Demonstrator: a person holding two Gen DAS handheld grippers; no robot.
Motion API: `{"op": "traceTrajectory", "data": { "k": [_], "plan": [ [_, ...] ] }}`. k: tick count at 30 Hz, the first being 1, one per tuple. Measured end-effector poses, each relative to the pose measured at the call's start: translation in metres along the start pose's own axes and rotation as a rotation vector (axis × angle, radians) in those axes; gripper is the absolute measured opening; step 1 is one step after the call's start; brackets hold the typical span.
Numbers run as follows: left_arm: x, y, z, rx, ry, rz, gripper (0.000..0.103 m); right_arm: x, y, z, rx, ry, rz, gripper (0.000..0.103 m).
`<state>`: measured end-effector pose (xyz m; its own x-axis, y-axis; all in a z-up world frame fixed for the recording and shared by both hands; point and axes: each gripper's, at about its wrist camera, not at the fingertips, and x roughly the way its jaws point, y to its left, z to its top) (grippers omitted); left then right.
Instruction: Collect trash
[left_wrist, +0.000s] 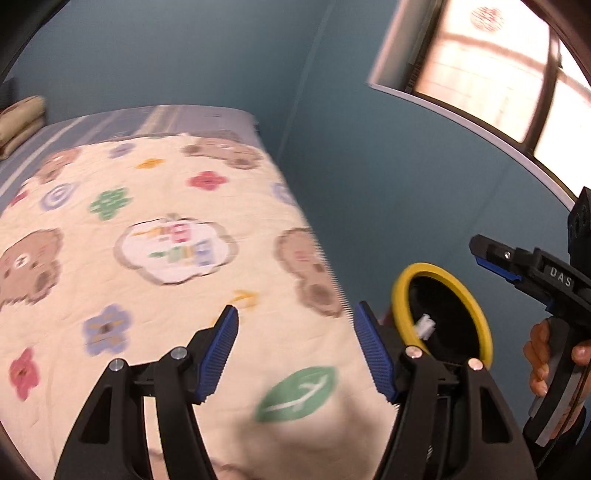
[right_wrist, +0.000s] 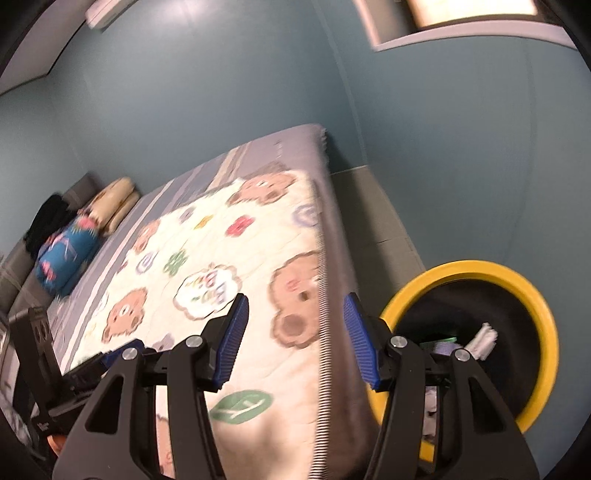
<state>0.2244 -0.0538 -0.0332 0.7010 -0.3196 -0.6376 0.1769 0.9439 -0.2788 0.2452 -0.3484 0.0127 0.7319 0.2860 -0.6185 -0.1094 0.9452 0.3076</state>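
Two sets of jaws are held apart over the bed (left_wrist: 110, 258), nothing between them: the left gripper (left_wrist: 295, 354) wide, the right gripper (right_wrist: 295, 339) somewhat narrower. No trash is seen on the quilt (right_wrist: 207, 266). Further right, the yellow-rimmed bin (right_wrist: 546, 325) stands on the floor beside the bed, nearer the right gripper, white scraps (right_wrist: 484, 338) already inside.

Black hand-held gripper (left_wrist: 295, 354) frames, ribbed blue pads (left_wrist: 221, 354), silver screws, white "DAS" lettering, dark sleeve (left_wrist: 569, 443)

Teal walls (left_wrist: 351, 147), bright window (left_wrist: 491, 66), bed (right_wrist: 295, 147) with cartoon quilt (left_wrist: 147, 240).
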Motion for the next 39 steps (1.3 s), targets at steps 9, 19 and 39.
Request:
{"op": "traceTrajectory", "data": {
  "k": [9, 19, 39],
  "plan": [
    [-0.05, 0.088, -0.039, -0.109, -0.045, 0.158, 0.062, 0.027, 0.079, -0.041, -0.117, 0.087, 0.053, 0.065],
    [-0.097, 0.128, -0.067, -0.15, -0.179, 0.263, 0.093, 0.023, 0.118, -0.068, -0.152, 0.012, 0.085, 0.095],
    [-0.193, 0.05, -0.07, -0.033, -0.511, 0.361, 0.095, -0.082, 0.149, -0.083, -0.223, -0.467, -0.068, 0.095]
  ]
}}
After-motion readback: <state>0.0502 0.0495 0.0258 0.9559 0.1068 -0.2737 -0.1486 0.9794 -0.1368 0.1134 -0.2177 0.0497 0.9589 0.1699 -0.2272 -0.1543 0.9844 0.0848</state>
